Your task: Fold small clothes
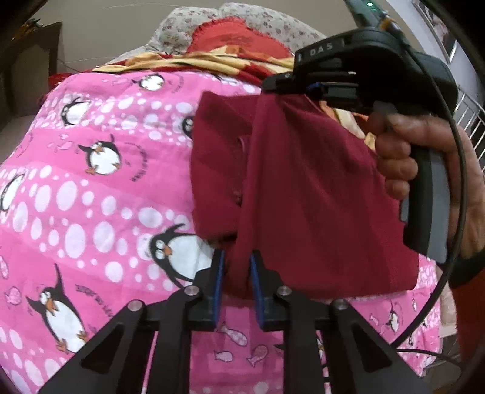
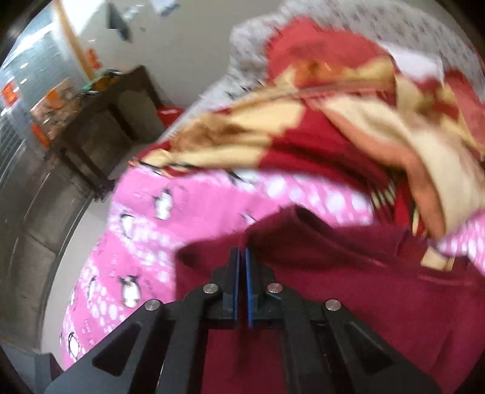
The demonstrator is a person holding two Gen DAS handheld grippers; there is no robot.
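Observation:
A maroon garment [image 1: 303, 181] hangs above the pink penguin bedsheet [image 1: 91, 181], stretched between both grippers. My left gripper [image 1: 237, 263] sits at its lower edge, blue pads closed on a bunched fold of the cloth. The right gripper [image 1: 266, 91], held by a hand [image 1: 394, 157], pinches the garment's upper edge and lifts it. In the right wrist view the right gripper [image 2: 241, 254] has its pads together at the cloth's edge, with the maroon garment [image 2: 363, 288] spread below and to the right. That view is blurred.
A red-and-cream blanket [image 1: 236, 45] is heaped at the far end of the bed over a floral pillow [image 1: 182, 24]. A dark side table [image 2: 100, 121] stands left of the bed. A black cable [image 1: 454, 212] loops past the hand.

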